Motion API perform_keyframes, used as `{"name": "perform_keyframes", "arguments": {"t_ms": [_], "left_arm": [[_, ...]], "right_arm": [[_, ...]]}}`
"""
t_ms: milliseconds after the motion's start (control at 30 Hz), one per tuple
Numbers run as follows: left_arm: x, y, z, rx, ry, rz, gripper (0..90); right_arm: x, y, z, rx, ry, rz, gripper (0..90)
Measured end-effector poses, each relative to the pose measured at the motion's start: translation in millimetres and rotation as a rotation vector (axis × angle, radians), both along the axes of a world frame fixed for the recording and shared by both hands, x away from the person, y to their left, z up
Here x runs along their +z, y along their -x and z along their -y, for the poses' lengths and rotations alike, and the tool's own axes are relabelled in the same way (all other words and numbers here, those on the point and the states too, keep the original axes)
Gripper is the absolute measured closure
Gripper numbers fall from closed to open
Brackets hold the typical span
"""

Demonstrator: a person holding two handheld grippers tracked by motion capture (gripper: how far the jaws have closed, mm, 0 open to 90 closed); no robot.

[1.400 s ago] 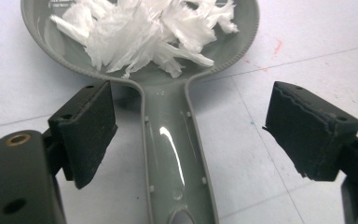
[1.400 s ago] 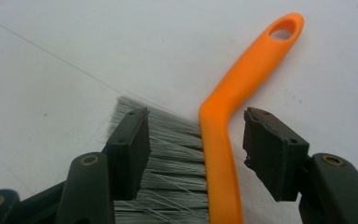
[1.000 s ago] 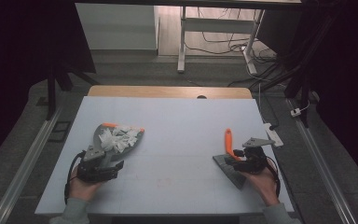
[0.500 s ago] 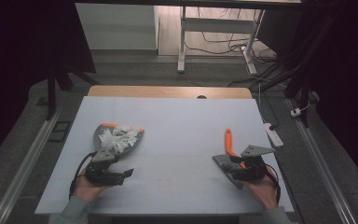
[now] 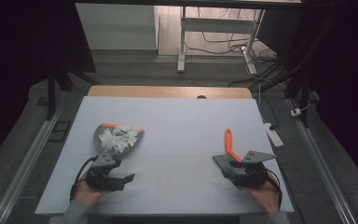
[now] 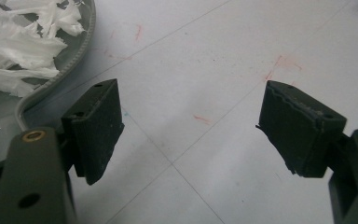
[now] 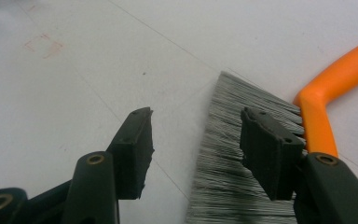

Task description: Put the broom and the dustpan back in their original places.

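A grey dustpan (image 5: 103, 135) with orange trim lies at the table's left, heaped with white paper shreds (image 5: 117, 138). Its rim (image 6: 70, 65) and shreds (image 6: 23, 46) sit at the upper left of the left gripper view. My left gripper (image 5: 123, 172) rests just in front of the pan, jaws open over bare table (image 6: 191, 116). At the right lies a hand brush with an orange handle (image 5: 228, 142) and grey bristles (image 7: 242, 154). My right gripper (image 5: 231, 169) is open at the bristle end (image 7: 196, 126), with its right jaw over the bristles and nothing clamped.
The white table top (image 5: 182, 135) has a wooden strip along its far edge (image 5: 168, 92). A white power strip (image 5: 273, 134) lies off the right edge. Faint red marks (image 6: 279, 63) dot the surface.
My right hand has drawn back toward the near edge while the brush stays in place. The left hand has hardly shifted, and the dustpan has not moved.
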State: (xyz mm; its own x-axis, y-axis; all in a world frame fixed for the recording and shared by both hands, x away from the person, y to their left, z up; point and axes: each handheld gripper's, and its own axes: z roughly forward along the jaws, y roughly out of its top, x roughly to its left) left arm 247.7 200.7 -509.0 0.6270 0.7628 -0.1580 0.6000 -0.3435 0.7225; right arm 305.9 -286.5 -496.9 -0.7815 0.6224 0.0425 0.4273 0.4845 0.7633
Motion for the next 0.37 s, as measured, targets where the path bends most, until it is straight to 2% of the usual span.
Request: {"name": "perform_keyframes", "arguments": {"t_ms": [367], "left_arm": [[0.7,0.4,-1.3,0.003,0.005,0.002,22.0]], "right_arm": [[2.8,0.3,0.7,0.011,-0.009,0.017,44.4]]}}
